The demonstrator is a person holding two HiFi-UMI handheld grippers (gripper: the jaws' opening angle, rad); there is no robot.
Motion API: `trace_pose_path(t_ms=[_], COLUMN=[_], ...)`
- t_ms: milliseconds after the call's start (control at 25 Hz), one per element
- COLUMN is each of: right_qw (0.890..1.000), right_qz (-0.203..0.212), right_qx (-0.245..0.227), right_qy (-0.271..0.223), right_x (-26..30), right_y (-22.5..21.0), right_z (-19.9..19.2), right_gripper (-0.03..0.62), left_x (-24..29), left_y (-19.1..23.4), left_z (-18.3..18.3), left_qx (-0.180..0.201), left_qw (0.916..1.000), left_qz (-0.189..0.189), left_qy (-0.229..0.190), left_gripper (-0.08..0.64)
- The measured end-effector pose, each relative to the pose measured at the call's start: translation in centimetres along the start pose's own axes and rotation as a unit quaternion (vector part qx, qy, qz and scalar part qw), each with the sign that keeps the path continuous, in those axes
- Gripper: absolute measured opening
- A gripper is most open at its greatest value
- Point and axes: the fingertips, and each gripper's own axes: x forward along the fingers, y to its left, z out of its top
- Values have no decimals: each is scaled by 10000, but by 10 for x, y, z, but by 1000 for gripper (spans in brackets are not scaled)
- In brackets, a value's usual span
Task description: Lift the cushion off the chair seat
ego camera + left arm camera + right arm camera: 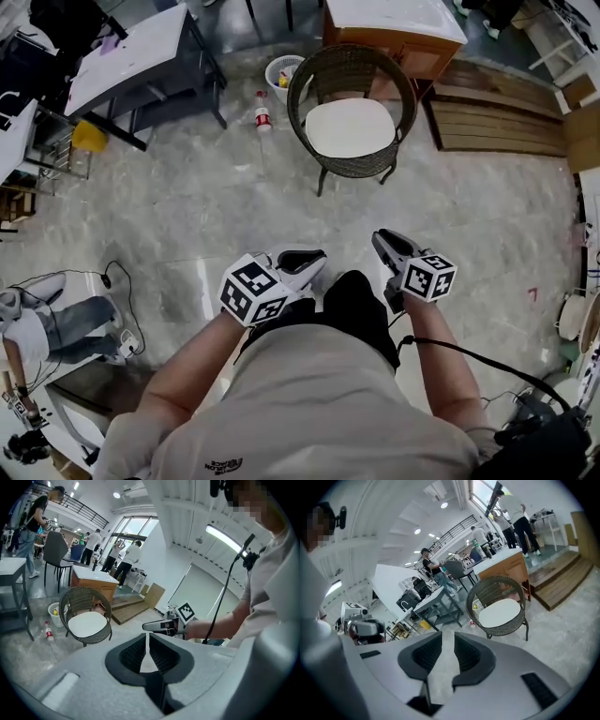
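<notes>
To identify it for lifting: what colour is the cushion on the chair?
The cushion is white, clearest in the head view.

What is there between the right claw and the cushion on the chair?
From the right claw, only bare floor, then the wicker chair's front rim before the cushion. The head view shows this stretch.

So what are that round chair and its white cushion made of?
The chair looks like dark woven wicker or rattan, possibly synthetic: a matte basket-weave shows on its curved back. The cushion seems padded fabric, white and matte; its weave is too small to tell.
</notes>
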Motion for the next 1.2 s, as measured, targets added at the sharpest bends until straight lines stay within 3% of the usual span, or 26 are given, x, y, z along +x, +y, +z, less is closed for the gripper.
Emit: trace_pose_path(t_ms=[440, 640, 840, 1000, 1200], right_qw=[9849, 9622, 9438, 9181, 9026], right_qz=[-142, -140, -344, -588, -675], right_qx=[1722, 2697, 3276, 3911, 4242], right_qy=[-63, -342, -273, -271, -288], right_x=[151, 206, 261, 301, 338], right_y=[-176, -261, -339, -400, -439], right_z=[35, 52, 39, 20, 4], right_gripper=[83, 93, 106, 128, 141], left_x=[70, 124, 176, 215, 248], left_y=[109, 158, 200, 232, 256], left_z=[51, 87, 106, 115, 114], left_qx=[-453, -438, -448, -524, -645], left_qw=[9981, 9973, 9968, 9961, 9953], left_qz=[321, 328, 80, 21, -77], left_qy=[284, 497, 659, 713, 722], left_gripper=[26, 26, 26, 26, 26])
